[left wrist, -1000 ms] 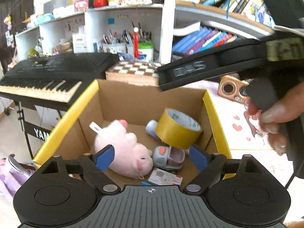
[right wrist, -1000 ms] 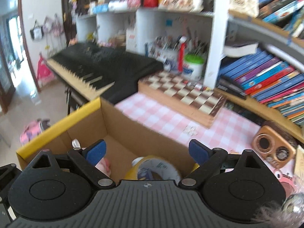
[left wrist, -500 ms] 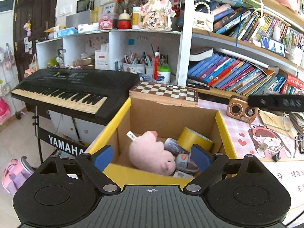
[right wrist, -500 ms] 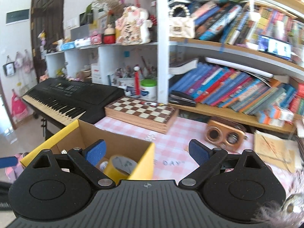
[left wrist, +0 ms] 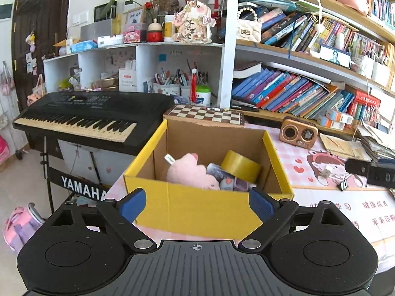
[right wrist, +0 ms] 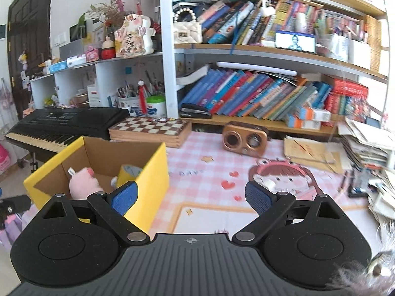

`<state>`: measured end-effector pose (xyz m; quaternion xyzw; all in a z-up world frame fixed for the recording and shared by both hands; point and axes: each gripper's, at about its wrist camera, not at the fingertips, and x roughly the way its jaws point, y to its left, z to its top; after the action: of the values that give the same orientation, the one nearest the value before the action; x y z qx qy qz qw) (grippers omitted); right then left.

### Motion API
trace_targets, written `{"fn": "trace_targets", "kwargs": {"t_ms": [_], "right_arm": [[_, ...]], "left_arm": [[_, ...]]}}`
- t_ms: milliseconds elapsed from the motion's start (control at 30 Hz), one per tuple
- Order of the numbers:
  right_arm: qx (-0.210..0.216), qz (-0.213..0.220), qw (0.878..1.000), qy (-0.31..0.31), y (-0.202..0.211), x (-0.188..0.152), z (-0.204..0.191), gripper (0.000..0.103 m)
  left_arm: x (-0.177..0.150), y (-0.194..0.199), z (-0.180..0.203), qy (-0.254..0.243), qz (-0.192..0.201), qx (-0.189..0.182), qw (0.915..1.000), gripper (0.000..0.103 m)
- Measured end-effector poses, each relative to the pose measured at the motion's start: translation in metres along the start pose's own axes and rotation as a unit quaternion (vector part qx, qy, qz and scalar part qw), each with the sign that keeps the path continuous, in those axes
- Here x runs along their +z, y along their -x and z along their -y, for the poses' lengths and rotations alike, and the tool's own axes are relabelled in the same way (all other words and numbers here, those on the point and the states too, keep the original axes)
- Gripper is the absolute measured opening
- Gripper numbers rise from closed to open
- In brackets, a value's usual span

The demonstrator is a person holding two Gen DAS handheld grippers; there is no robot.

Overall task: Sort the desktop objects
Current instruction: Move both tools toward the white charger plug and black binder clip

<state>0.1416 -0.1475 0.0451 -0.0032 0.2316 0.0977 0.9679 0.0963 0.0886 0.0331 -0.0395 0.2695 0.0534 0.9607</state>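
Note:
A yellow cardboard box [left wrist: 209, 212] stands on the pink checked desk. Inside it lie a pink plush toy [left wrist: 190, 174], a roll of yellow tape [left wrist: 240, 166] and some small items. My left gripper [left wrist: 197, 203] sits in front of the box's near wall, its jaws still opening, nothing between them. In the right wrist view the same box [right wrist: 154, 172] is at the left, with the plush [right wrist: 82, 183] and tape [right wrist: 129, 172] showing. My right gripper [right wrist: 190, 194] is open and empty over the desk mat, right of the box. A small white object [right wrist: 266, 182] lies on the mat's cartoon girl.
A black keyboard [left wrist: 81, 116] stands left of the desk. A chessboard box [right wrist: 150, 129] and a brown retro radio [right wrist: 244, 140] sit at the back under bookshelves. Paper stacks [right wrist: 370, 148] crowd the right edge. A binder clip [left wrist: 343, 185] and the other gripper's black finger [left wrist: 370, 170] lie at right.
The left gripper has drawn back out of the box and now faces its outer wall. The right gripper has swung right, away from the box, over the desk mat.

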Motion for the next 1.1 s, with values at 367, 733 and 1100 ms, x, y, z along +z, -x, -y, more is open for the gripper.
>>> {"fn": "trace_targets", "kwargs": {"t_ms": [367,733,1100], "right_arm": [[-0.011,-0.022,1.000,-0.001,0.032,-0.046,-0.004,0.094],[-0.008,-0.034,0.999,0.004,0.052,-0.075,-0.011,0.094],[0.002,-0.050,0.998,0.029,0.072,-0.100,-0.018,0.094]], "left_arm": [[-0.023,0.021,0.006,-0.004,-0.001,0.002,1.0000,0.097],[-0.042,0.030,0.010,-0.011,-0.014,-0.002,0.9998,0.098],[-0.069,0.031,0.037,-0.039,-0.051,-0.039,0.9972,0.098]]}}
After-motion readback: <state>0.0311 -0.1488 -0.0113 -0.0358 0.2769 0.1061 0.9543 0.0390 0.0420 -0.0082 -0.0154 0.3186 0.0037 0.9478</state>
